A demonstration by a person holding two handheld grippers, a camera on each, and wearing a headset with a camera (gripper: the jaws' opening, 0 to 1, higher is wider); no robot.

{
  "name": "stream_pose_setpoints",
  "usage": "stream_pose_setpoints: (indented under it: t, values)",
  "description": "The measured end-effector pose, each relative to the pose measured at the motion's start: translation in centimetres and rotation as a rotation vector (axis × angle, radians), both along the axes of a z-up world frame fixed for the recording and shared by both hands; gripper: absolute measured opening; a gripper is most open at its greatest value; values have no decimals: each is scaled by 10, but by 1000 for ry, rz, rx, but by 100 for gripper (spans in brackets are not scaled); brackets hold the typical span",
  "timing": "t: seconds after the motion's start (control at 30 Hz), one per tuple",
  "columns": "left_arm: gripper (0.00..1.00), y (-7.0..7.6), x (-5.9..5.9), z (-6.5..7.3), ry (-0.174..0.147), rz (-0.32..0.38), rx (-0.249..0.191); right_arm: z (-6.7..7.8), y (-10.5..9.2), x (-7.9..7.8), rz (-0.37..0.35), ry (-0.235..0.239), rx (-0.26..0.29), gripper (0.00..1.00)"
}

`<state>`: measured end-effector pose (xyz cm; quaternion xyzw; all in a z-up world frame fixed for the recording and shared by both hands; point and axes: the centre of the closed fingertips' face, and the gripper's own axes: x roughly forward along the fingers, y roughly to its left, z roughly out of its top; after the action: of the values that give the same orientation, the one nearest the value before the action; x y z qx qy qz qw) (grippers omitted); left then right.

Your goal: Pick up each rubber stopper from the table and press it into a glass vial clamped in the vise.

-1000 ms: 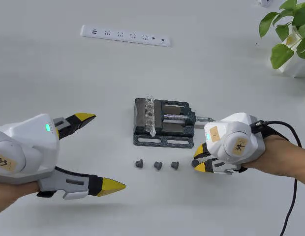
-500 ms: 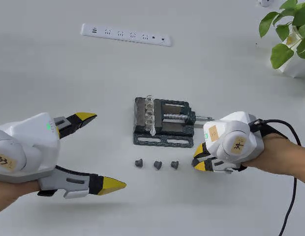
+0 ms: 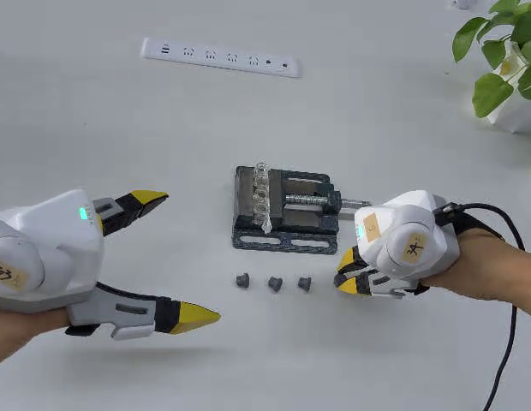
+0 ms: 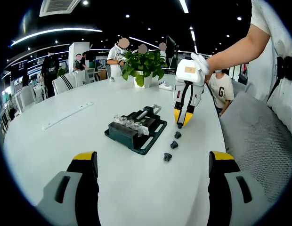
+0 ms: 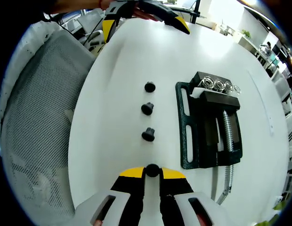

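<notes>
Pinching one black rubber stopper [image 5: 152,170] between the pressed-together yellow tips of the right gripper [image 3: 344,274], low over the white table [image 3: 94,128] at 4 o'clock from the vise [image 3: 287,224]. Whether touching the tabletop or just clear of it: cannot tell.

Lying loose in a short row at 6 o'clock from the vise: three more stoppers [image 3: 275,283], each apart from its neighbour, the last of them near the right gripper's tips, at their 9 o'clock.

Standing upright in a line at the 9 o'clock end of the vise, clamped between its dark plates: clear glass vials [image 3: 263,193], round rims showing plainly in the right gripper view.

Hovering well apart at 8 o'clock from the vise: the left gripper [image 3: 173,257], spread wide, yellow tips aimed toward 3 o'clock.

Resting farther off on the table: a white power strip [image 3: 218,60] at 11 o'clock, a potted plant [image 3: 504,60] at 2 o'clock.

Trailing from behind the right gripper toward 5 o'clock: a black cable [image 3: 513,308].
</notes>
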<state>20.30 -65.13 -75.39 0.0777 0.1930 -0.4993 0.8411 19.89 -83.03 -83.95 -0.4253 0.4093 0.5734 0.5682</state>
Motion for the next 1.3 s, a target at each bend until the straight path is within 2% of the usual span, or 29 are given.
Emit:
stream_pose_setpoints:
  t: [0.33,0.5,0.63,1.03,1.3]
  values:
    - [99,1,-1,1,-5,-4,1,13,2,1,-34,7,24,7]
    - [99,2,-1,2,-9,-5,1,36,11,5,-46,6,57,7]
    - [99,2,0,2,-12,-5,2,55,20,16,-50,1,85,7]
    - [98,5,2,4,-20,2,-1,97,55,54,-38,-26,164,6]
    - [98,8,4,5,-25,11,-7,113,74,80,-20,-41,184,6]
